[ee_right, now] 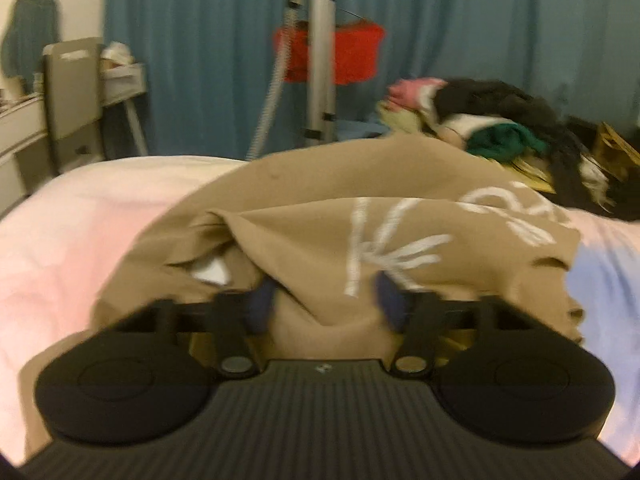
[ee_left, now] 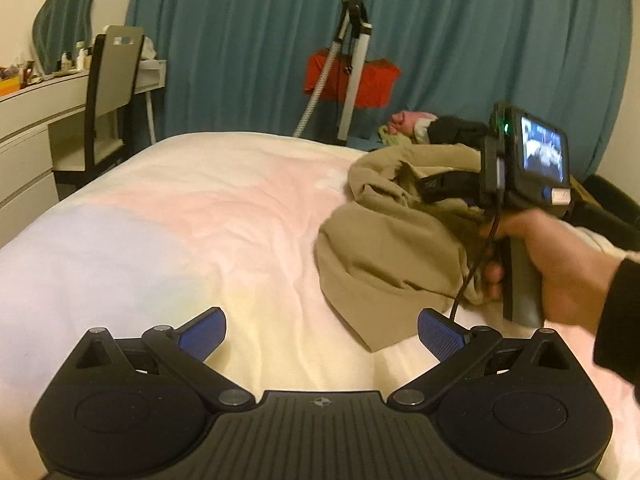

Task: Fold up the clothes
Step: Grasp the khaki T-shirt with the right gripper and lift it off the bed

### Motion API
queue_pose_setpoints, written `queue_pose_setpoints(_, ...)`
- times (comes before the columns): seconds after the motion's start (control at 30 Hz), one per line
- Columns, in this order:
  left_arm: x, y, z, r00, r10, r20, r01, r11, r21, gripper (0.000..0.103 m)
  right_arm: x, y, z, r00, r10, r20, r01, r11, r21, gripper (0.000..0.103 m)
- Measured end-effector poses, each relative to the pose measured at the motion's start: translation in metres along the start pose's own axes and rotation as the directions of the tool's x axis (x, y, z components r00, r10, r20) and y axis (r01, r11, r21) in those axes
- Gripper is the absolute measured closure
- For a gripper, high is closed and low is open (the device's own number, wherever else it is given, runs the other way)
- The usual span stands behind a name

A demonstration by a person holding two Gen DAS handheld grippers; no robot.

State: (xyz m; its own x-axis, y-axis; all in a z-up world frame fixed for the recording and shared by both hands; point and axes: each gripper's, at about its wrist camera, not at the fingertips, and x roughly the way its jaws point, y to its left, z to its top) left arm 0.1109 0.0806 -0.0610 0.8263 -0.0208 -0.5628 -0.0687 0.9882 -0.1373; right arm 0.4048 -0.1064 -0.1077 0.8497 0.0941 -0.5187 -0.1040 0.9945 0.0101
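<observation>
1. Holding my left gripper [ee_left: 322, 334] low over the bed [ee_left: 180, 216], jaws spread wide, blue pads [ee_left: 204, 334] well apart w/ nothing between them; only bare bedding shows in the gap.
2. My right gripper [ee_right: 326, 300] is pushed into the tan garment [ee_right: 320, 216]. Jaws abt halfway in, and a bunched fold of the tan cloth sits between the pads [ee_right: 262, 300]. Pic is blurred there, so I can't tell if the pads really press on the cloth or just flank it.
3. From the left cam, my right hand [ee_left: 556, 264] grips the tool's handle at the right side of the bed, black sleeve at the wrist, the tool's nose buried in the garment.
4. The tan garment lies crumpled on the right half of the bed, not flat. In the left view its long axis runs roughly from near, by my left pad, to far, toward the curtain [ee_left: 260, 40]. A pointed corner of cloth reaches nearest to my left gripper, just beside the right pad.
5. In the right view the garment is heaped across the frame, white lettering on its right part, a white tag showing in a fold on the left. Which end is collar or hem I can't tell.
6. Behind it, at the bed's far right, sits a pile of other clothes [ee_right: 480, 120], apart from the tan one.
</observation>
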Motion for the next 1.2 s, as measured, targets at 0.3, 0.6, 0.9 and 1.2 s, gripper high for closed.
queue_pose_setpoints(0.3, -0.003, -0.018, -0.008, 0.998, -0.069, -0.008, 0.069, 0.997, 0.042, 0.0, -0.119, -0.027, 0.027, 0.981, -0.02, 0.194, 0.016, 1.0, 0.024, 0.095)
queue_pose_setpoints(0.6, -0.03, -0.073, -0.029, 0.98, -0.198, -0.014, 0.197, 0.959, 0.206, 0.0, -0.309, -0.064, 0.002, 0.921, 0.033, 0.387, -0.058, 0.997, 0.054, 0.096)
queue_pose_setpoints(0.9, -0.052, -0.137, -0.072, 0.965, -0.26, -0.038, 0.253, 0.878, 0.406, 0.009, -0.438, -0.076, -0.053, 0.838, 0.147, 0.525, -0.198, 0.979, 0.043, 0.096)
queue_pose_setpoints(1.2, -0.022, -0.177, -0.094, 0.971, -0.227, 0.074, 0.161, 0.852, 0.499, 0.042, -0.485, -0.114, -0.091, 0.754, 0.172, 0.634, -0.294, 0.951, 0.091, 0.096)
